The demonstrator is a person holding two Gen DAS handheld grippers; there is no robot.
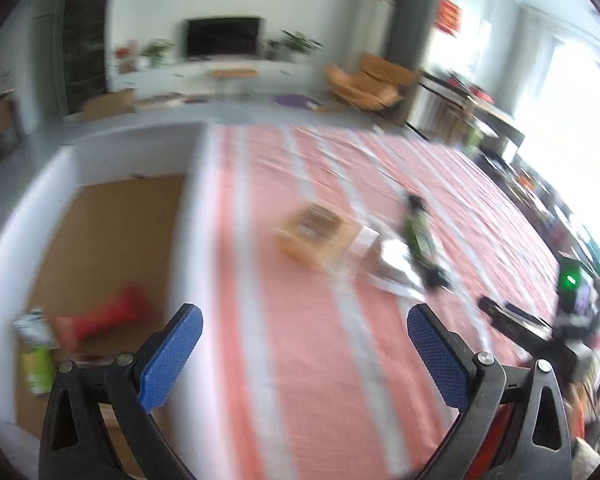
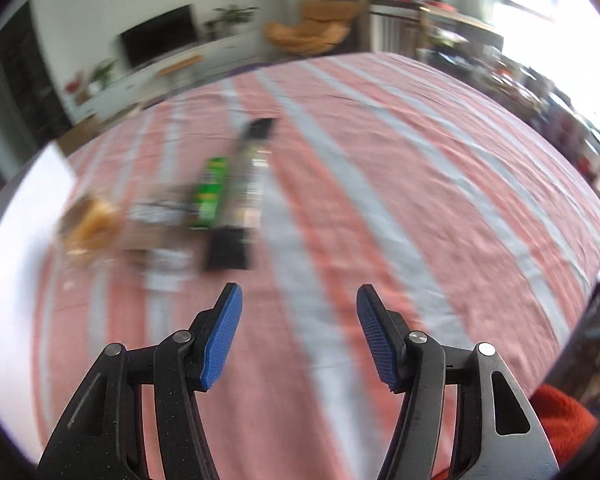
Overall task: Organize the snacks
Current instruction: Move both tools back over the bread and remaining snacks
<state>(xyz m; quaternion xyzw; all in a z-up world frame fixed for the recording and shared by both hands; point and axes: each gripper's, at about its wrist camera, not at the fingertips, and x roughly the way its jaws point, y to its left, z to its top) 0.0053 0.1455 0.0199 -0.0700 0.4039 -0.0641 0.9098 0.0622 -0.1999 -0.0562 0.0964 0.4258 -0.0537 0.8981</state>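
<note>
Both views are motion-blurred. A white-walled box (image 1: 40, 184) with a brown floor stands at the table's left; a red packet (image 1: 104, 316) and a green-and-white packet (image 1: 36, 360) lie in it. On the striped cloth lie a tan snack box (image 1: 312, 236), a green packet (image 1: 416, 232), a black-ended packet (image 1: 434, 276) and pale wrappers (image 1: 388, 268). My left gripper (image 1: 304, 332) is open and empty, at the box's right wall. My right gripper (image 2: 298, 328) is open and empty, just short of the green packet (image 2: 208, 192), the dark packet (image 2: 244, 196) and the tan snack (image 2: 92, 224).
The table carries a red-and-white striped cloth (image 2: 400, 184). The other gripper's black body (image 1: 532, 328) with a green light shows at the right in the left wrist view. A TV (image 1: 222, 36), plants and an orange chair (image 1: 368, 80) stand in the room behind.
</note>
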